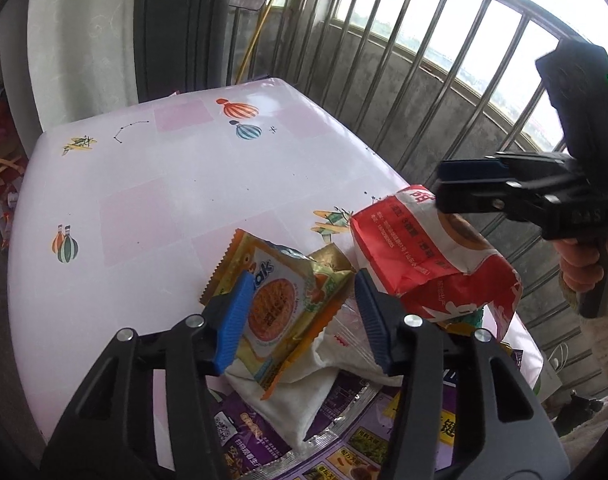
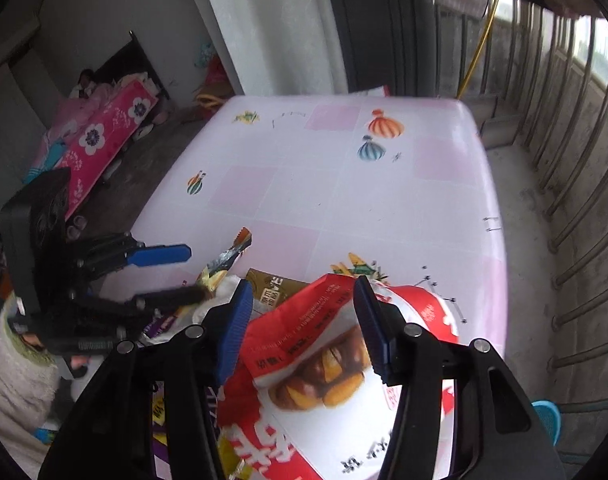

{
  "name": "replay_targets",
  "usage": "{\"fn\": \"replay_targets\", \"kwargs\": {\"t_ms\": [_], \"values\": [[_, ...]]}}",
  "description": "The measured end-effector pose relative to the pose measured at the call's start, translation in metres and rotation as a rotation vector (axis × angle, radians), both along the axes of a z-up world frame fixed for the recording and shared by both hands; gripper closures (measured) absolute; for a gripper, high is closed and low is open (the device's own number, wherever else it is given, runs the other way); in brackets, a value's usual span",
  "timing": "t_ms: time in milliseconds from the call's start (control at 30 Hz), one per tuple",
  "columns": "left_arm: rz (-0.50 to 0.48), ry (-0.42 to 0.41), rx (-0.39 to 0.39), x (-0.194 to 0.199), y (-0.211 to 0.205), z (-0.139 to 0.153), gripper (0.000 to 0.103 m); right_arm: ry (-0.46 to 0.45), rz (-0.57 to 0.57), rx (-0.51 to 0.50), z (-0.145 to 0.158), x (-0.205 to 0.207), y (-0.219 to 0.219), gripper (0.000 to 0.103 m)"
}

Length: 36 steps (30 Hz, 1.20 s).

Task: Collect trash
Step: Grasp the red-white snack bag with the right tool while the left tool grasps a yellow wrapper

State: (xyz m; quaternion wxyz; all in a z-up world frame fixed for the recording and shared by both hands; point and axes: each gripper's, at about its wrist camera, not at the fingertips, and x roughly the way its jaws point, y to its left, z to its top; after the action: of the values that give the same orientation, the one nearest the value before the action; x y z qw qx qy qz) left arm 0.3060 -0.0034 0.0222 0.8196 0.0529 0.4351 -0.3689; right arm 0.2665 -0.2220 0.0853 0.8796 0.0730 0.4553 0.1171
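A yellow biscuit wrapper [image 1: 279, 300] lies tilted on a heap of litter at the near edge of the pink table [image 1: 163, 200]. My left gripper [image 1: 299, 316] is open around it: the left pad covers its edge, the right pad stands just clear. A red and white snack bag [image 2: 324, 344] stands beside it. My right gripper [image 2: 299, 320] is shut on that bag, both pads against its sides. From the left wrist, the right gripper [image 1: 440, 184] holds the red bag [image 1: 424, 256] at its top corner. The left gripper [image 2: 191, 276] shows at the left.
Under the wrapper lie a white crumpled bag [image 1: 304, 380], a gold packet [image 1: 332, 260] and purple printed packaging [image 1: 243, 440]. A metal railing [image 1: 444, 80] runs along the table's right side. A dark door [image 1: 179, 28] and white curtain [image 1: 75, 40] stand behind the table.
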Motion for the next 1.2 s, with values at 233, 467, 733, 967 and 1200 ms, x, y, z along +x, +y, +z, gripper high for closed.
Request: {"fn": "replay_targets", "kwargs": {"t_ms": [233,467,733,967,1200], "values": [[0.007,0.006,-0.003,0.002,0.005,-0.003,0.071,-0.136,0.066,-0.178,0.003,-0.060,0.019,0.041],[0.007,0.008,-0.025,0.002,0.010,-0.005,0.084,-0.063,0.078,-0.234,-0.019,-0.070,0.022,0.042],[0.016,-0.009,-0.045,-0.003,0.021,0.002,0.085,-0.114,0.047,-0.247,-0.008,-0.092,0.020,0.042],[0.024,-0.004,-0.061,-0.008,0.022,0.005,0.064,-0.076,0.003,-0.290,-0.026,-0.098,0.014,0.041],[0.016,-0.001,-0.034,-0.013,0.015,0.004,0.063,-0.045,-0.094,-0.329,-0.049,-0.091,0.005,0.045]]}}
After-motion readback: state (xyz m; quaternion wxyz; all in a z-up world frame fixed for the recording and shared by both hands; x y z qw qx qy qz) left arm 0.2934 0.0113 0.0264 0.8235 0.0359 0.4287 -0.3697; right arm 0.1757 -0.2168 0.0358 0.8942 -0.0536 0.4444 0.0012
